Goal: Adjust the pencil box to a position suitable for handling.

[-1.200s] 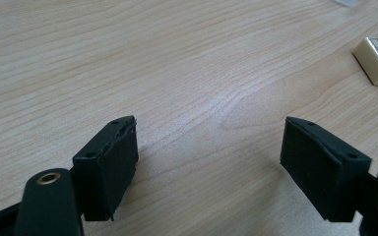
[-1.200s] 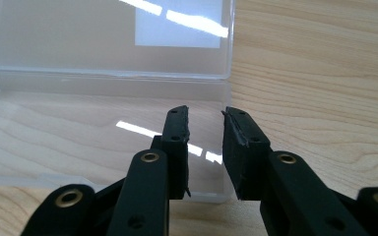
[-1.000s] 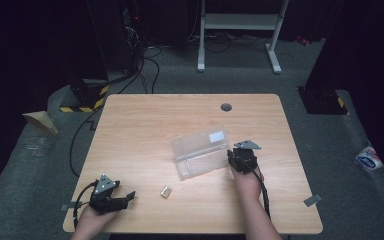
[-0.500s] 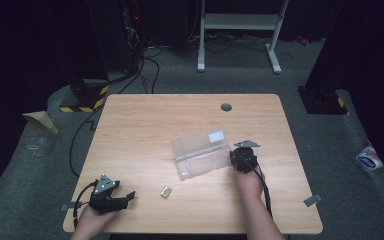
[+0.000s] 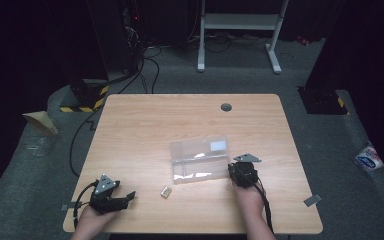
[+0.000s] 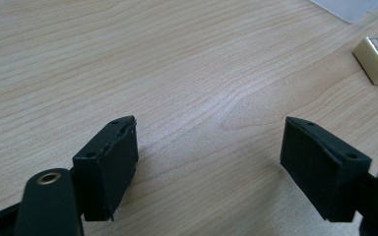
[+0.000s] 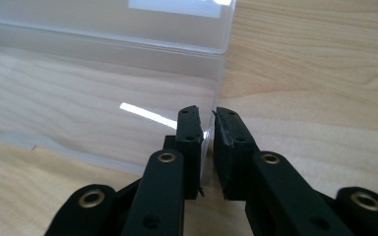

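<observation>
Clear plastic box (image 5: 200, 159): lies open near the middle of the tabletop (image 5: 145, 125), lid laid back flat on the far side with a white label (image 5: 218, 146) on it; its right end wall is pinched between the jaws of the right claw.
Left claw (image 5: 125, 198): near the front left corner of the tabletop, held in the person's left hand (image 5: 92, 220), resting low over the wood; jaws spread wide apart with bare wood grain between them, gripping nothing. A black cable loops from it toward the table edge.
Small cream block (image 5: 165, 191): lies flat on the wood between the two claws, just in front of the box and apart from it; in the left gripper view it sits beyond and to the right of the jaws (image 6: 377, 60), with small print on top too fine to read.
Right claw (image 7: 205, 129): in front of the box's right end (image 5: 236, 171), held in the person's right hand (image 5: 250, 197); jaws clenched nearly together on the thin clear wall of the box (image 7: 103, 98), one jaw inside and one outside. A grey three-cornered plate rides on top.
Grommet hole (image 5: 225, 107): dark round opening near the far edge of the tabletop, well apart from the box.
Floor beyond: grey carpet with black cables (image 5: 150, 70) and the white feet of a stand (image 5: 240, 30).
</observation>
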The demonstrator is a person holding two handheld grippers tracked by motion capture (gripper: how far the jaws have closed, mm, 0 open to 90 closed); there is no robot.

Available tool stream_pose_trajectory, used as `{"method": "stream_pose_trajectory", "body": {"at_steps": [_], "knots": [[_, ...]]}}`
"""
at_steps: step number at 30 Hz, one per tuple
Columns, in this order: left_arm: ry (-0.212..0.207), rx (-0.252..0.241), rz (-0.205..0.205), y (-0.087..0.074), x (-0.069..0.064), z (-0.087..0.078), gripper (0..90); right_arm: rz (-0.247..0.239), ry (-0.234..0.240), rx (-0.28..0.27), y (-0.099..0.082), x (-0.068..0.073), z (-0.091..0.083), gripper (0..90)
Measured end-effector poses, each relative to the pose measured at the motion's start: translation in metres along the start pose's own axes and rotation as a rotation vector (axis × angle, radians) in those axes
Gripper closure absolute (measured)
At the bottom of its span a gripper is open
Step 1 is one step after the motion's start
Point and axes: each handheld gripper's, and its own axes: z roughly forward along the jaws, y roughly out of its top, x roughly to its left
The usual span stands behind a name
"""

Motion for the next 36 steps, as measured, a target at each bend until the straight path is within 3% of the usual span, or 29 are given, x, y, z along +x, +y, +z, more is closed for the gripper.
{"method": "stream_pose_trajectory", "body": {"at_steps": [9, 26, 36], "knots": [[0.003, -0.001, 0.0, 0.0, 0.0, 0.0, 22.4, 0.008, 0.002, -0.011, -0.011, 0.011, -0.009, 75.8], [0.0, 0.0, 0.001, 0.0, 0.0, 0.0, 22.4, -0.005, -0.006, -0.003, -0.005, 0.008, -0.005, 75.8], [-0.001, 0.0, 0.0, 0.0, 0.0, 0.0, 22.4, 0.006, 0.016, -0.04, -0.001, 0.003, -0.015, 68.1]]}}
